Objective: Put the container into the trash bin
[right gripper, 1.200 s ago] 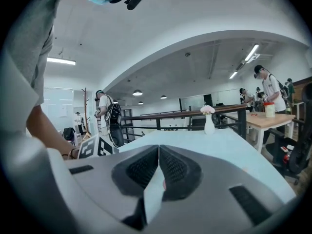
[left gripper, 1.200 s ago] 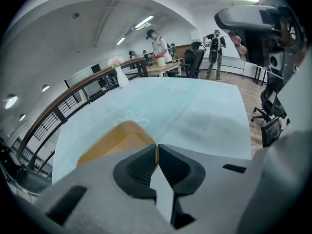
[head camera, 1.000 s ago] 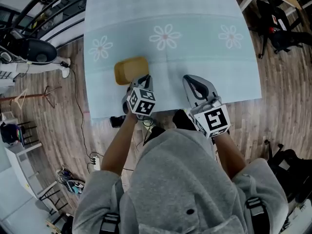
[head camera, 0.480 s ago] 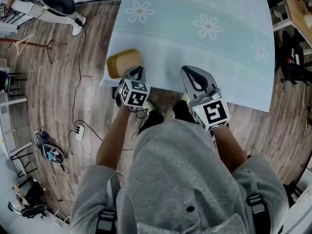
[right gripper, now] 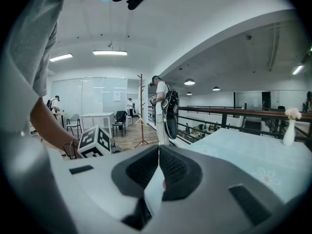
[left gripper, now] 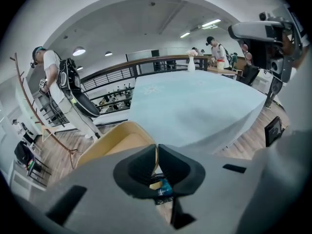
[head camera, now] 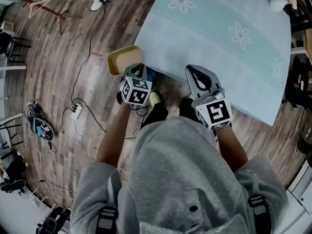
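The yellow container hangs over the wood floor just off the corner of the table, which wears a pale blue flowered cloth. My left gripper is shut on the container's near rim. In the left gripper view the rim is pinched between the dark pads, with the table beyond. My right gripper is shut and holds nothing, over the table's edge. Its closed jaws point level across the room. No trash bin shows in any view.
Cables and a power strip lie on the floor to the left, with bags further left. A coat stand and a person with a backpack stand by a railing. A white vase sits on the table's far corner.
Both grippers swung left with my body. The container has gone from above the tablecloth to beyond the table's corner, over the floor. The jaws have not changed.
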`<state>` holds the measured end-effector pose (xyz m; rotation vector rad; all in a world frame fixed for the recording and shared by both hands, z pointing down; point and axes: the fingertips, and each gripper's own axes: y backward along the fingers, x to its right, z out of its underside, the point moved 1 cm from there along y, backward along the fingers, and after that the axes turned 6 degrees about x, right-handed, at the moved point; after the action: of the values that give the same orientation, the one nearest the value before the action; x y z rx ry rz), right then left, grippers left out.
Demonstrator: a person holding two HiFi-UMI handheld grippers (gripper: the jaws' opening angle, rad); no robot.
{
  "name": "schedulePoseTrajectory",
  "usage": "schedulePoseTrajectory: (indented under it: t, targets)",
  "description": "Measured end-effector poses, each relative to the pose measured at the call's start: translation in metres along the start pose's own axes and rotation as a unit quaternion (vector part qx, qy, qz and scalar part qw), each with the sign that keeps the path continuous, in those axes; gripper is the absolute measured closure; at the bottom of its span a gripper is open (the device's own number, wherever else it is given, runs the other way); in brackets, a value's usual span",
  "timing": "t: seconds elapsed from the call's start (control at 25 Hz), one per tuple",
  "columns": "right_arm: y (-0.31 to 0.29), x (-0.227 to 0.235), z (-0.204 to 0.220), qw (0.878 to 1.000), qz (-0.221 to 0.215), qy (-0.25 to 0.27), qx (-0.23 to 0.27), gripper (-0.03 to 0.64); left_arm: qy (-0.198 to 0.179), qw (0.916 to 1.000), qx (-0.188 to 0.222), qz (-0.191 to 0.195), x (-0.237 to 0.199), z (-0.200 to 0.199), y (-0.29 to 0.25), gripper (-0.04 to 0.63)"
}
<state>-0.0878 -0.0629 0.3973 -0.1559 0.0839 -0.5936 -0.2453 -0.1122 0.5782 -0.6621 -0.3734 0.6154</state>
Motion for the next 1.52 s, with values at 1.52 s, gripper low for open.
schedulePoseTrajectory:
  t: [1.52]
  targets:
    - [-0.087,-0.102,0.142,0.98,-0.069,-0.089,-0.167,0.591,0.199,0.9721,-0.102,0.07,0.001,0.229,-0.078,0.568]
